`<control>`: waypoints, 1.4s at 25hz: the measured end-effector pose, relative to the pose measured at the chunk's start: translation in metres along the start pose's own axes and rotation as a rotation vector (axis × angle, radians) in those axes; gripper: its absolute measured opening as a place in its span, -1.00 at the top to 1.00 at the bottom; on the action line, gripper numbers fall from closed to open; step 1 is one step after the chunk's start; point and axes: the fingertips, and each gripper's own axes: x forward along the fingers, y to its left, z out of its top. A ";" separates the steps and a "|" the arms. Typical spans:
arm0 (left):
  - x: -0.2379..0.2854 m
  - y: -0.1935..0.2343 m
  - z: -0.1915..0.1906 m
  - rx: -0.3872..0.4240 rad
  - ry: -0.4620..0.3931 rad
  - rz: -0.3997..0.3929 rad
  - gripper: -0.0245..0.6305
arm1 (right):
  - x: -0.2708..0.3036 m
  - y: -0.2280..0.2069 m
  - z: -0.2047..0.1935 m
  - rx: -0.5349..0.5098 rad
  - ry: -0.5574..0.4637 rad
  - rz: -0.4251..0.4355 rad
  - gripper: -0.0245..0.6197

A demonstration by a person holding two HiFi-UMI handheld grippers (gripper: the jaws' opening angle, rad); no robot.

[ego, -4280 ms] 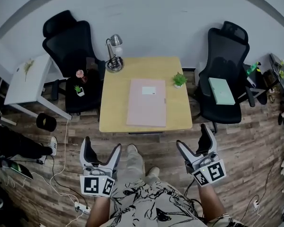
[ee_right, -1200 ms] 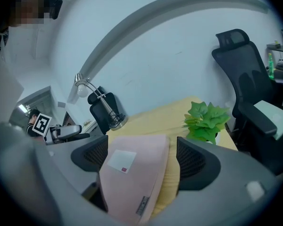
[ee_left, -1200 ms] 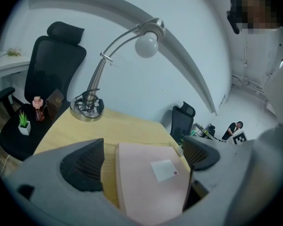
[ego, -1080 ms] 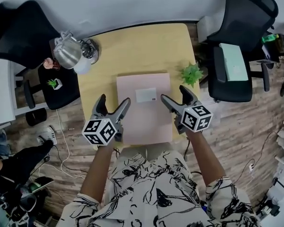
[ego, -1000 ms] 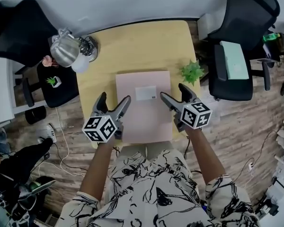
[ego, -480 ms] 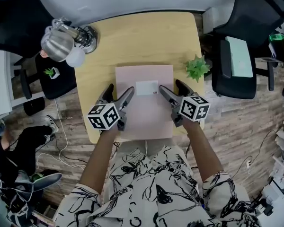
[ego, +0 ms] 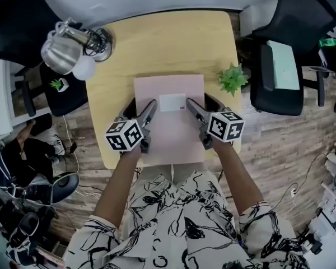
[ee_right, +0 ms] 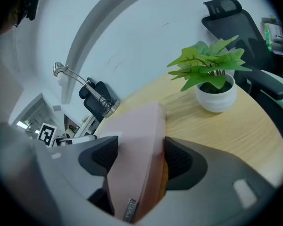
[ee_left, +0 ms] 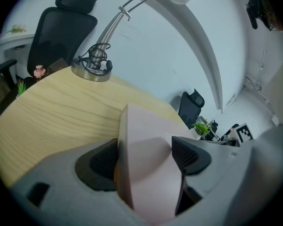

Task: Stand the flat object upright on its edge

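Note:
A flat pink box (ego: 168, 125) with a white label lies on the wooden table (ego: 157, 43). My left gripper (ego: 140, 106) straddles its left edge and my right gripper (ego: 199, 101) straddles its right edge. In the left gripper view the box's edge (ee_left: 146, 168) runs between the two dark pads (ee_left: 101, 164); the jaws are closing, and a thin gap shows at the lower pad. In the right gripper view the box (ee_right: 137, 173) likewise sits between the closing pads (ee_right: 179, 161), with a sliver of gap at the lower one.
A silver desk lamp (ego: 64, 46) stands at the table's back left corner, its base (ee_left: 91, 69) ahead of the left gripper. A small potted plant (ego: 233, 78) sits just right of the box. Black office chairs flank the table, the right one holding a teal book (ego: 283, 58).
Both grippers have slid forward along the box's side edges, and their jaws have narrowed around those edges. The box lies where it did.

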 end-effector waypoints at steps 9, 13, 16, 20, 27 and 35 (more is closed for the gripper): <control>0.000 0.004 -0.001 -0.006 0.034 0.018 -0.10 | 0.000 0.000 0.002 0.030 -0.004 -0.006 0.00; -0.007 -0.002 0.003 0.006 0.053 -0.003 -0.09 | -0.006 0.005 0.006 0.015 -0.009 0.001 0.03; -0.016 -0.008 0.008 0.027 0.052 -0.017 -0.07 | -0.013 0.014 0.011 -0.013 -0.013 0.012 0.03; -0.027 -0.016 0.025 0.075 0.018 -0.039 -0.06 | -0.020 0.028 0.025 -0.061 -0.038 0.026 0.04; -0.050 -0.040 0.057 0.161 -0.028 -0.073 -0.05 | -0.044 0.058 0.052 -0.158 -0.087 0.021 0.04; -0.074 -0.067 0.088 0.264 -0.093 -0.092 -0.04 | -0.070 0.086 0.082 -0.273 -0.167 0.016 0.05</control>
